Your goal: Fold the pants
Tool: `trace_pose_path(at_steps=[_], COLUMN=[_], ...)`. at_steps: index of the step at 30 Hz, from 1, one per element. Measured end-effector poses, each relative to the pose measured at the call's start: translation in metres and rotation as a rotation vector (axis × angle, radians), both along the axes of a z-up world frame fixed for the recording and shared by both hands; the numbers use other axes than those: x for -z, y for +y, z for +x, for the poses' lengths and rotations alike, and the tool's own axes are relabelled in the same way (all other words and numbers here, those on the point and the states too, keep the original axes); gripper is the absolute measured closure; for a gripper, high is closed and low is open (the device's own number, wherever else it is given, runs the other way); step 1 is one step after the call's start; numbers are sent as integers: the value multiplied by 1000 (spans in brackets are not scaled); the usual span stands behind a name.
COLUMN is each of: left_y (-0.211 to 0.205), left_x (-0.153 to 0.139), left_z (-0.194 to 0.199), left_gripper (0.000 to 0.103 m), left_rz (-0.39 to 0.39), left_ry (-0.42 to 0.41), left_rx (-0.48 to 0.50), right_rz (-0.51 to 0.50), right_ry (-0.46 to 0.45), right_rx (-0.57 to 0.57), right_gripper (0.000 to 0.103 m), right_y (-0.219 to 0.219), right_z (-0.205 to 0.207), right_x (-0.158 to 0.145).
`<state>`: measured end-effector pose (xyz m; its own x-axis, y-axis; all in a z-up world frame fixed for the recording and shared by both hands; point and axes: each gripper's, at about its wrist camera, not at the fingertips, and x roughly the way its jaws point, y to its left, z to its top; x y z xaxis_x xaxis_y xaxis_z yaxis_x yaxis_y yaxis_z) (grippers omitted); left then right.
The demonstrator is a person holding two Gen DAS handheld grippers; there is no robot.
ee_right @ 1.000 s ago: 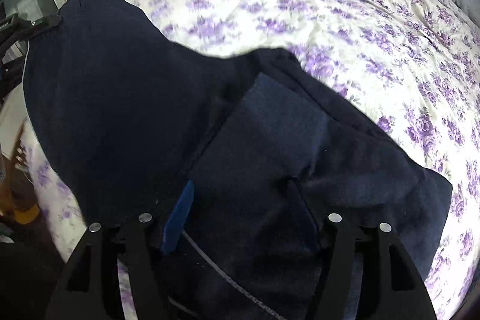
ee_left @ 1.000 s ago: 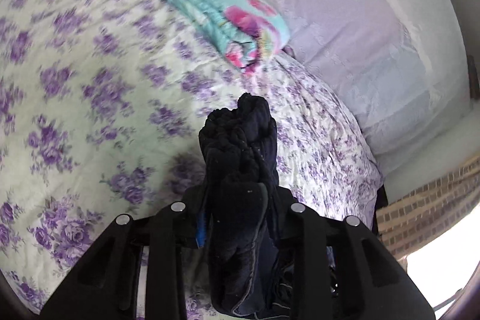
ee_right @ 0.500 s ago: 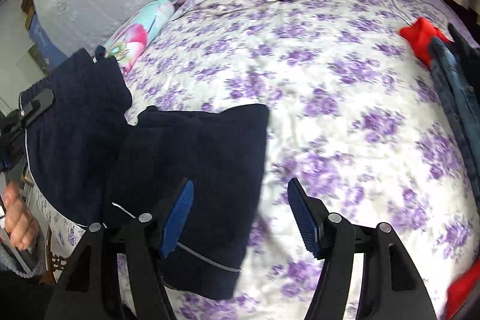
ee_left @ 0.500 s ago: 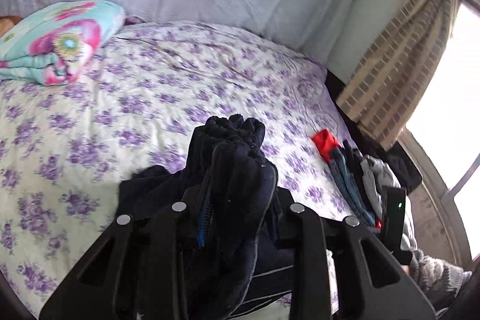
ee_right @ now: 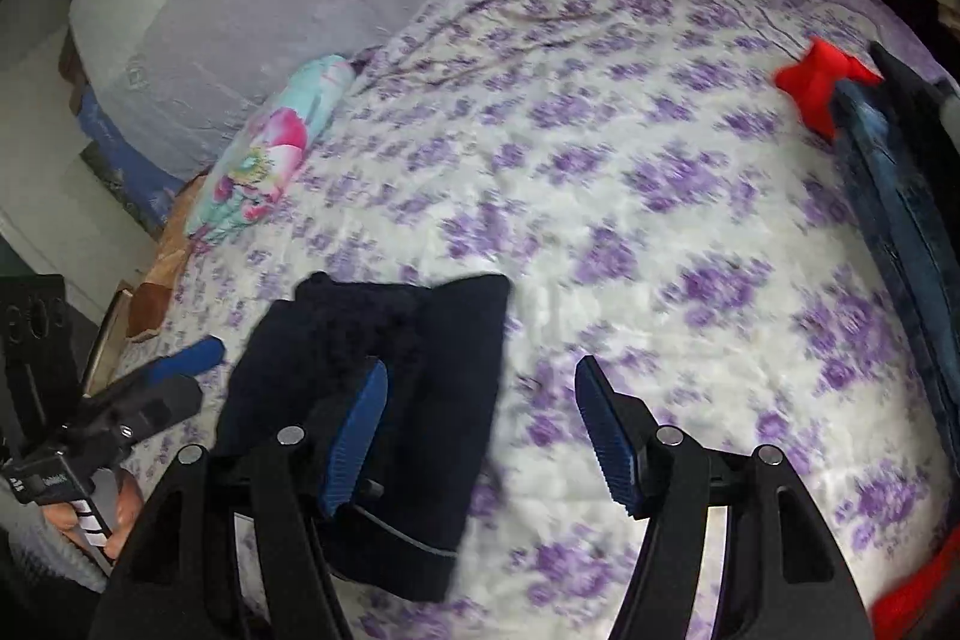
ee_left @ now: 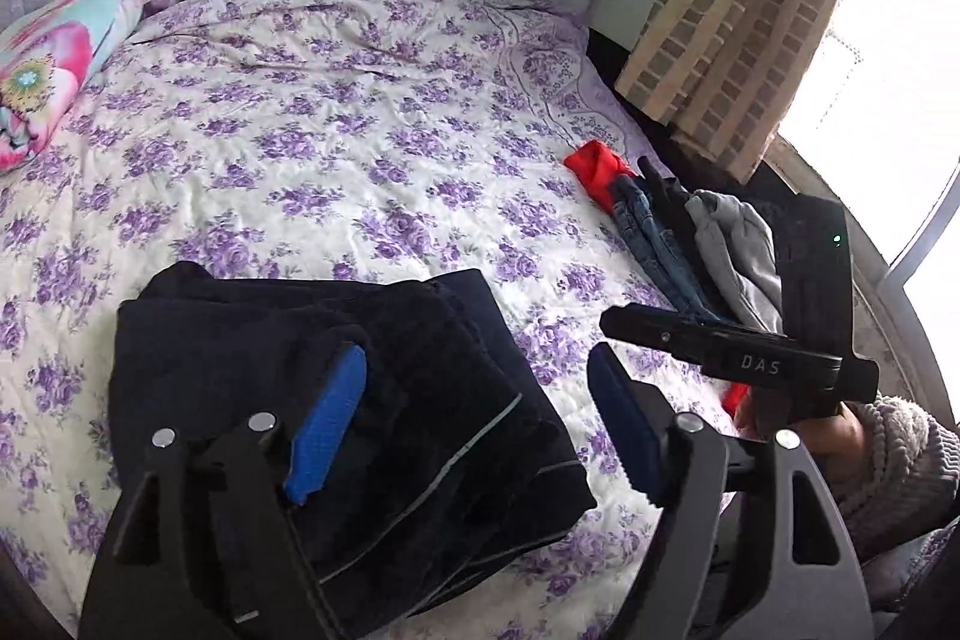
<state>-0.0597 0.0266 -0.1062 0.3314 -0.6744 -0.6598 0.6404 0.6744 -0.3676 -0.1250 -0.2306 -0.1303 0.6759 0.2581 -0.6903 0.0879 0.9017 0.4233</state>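
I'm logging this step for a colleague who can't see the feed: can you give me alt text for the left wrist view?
The open left tool hovers over folded dark navy pants lying on a purple-flowered bedspread. To the right, a hand holds the right tool near a pile of clothes; a floral pillow sits at far left.

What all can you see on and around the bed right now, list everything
folded pants: one, navy, near edge of the bedspread
bedspread: one, white with purple flowers, covering the bed
rolled blanket: one, turquoise and pink, far left
clothes pile: several pieces, red, denim blue, grey, black, bed's right edge
curtain: one, beige check, by the window
left gripper: open, blue pads, above the pants
right gripper: open, blue pads, over the pants' edge
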Motion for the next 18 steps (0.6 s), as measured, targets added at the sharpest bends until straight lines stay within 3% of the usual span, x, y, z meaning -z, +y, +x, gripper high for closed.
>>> trace_pose_path(at_steps=[4,7,9,11,14,16,18], left_y=[47,71,71,64,47,50,63], left_x=[9,35,59,80,93,85,73], left_z=[17,27,26,16,-4,-1,3], left_gripper=[29,29,29,29,28,29,29], left_rz=[-5,69,177,252,384,364,286], left_ry=[100,168,202,188,60,74,115], left_rx=[-161,-241,-214,-142,-74,-80,-104], right_rz=[-19,-234,-333,-273,-203,-249,-265], right_ry=[-89,-13,124,214,210,181,92], right_rx=[-165,-266,-276,-246,-217,-214,-225], right_gripper=[38,46,48,46,44,44,44], right_y=[53,99,104,89,76,82,91], right_z=[25,38,41,31,22,23,24], right_x=[-29,-17,19,55,58,42,17])
